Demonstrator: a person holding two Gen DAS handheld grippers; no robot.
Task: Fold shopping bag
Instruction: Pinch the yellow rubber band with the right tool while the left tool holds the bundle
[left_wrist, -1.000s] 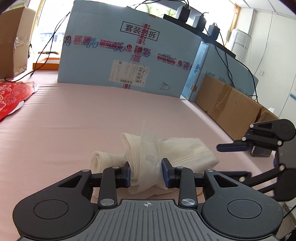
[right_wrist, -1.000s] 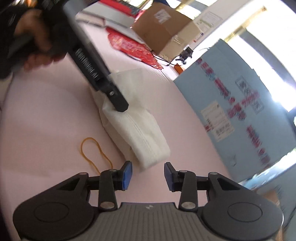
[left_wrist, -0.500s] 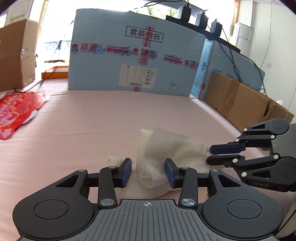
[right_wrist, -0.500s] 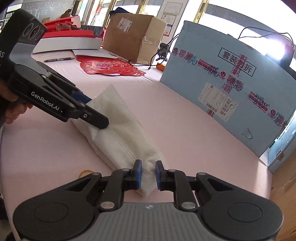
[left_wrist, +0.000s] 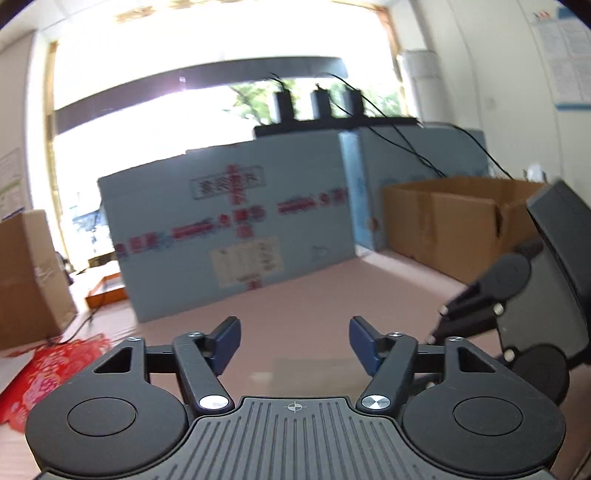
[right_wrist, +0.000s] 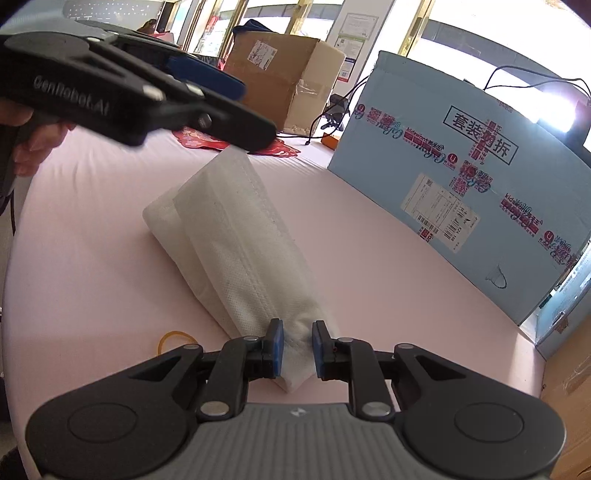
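my left hand-held gripper hangs in the air over the far end of the shopping bag, touching nothing. its blue pads stand apart with only bare desk between them, and the jaws are closing on nothing, so it is released. its own view is blurred, and i cannot tell from it how high it sits over the bag. i judge it is clear of the cloth so that the fold can lie flat without being dragged.

the shopping bag is a long white bundle, folded narrow, flat on the pink desk. its far end points toward the red paper cutting and its near end runs toward me. left of the bag's near end a yellow rubber band lies on the desk, just beside the bag but not touching it; i guess it is there to bind the bundle once it is tight.

my right hand-held gripper is clenched on the bag's near corner, pads pressing the cloth from both sides. i hold it there to pin the layers so they cannot spring open. the blue carton stands well to the right of the bag.
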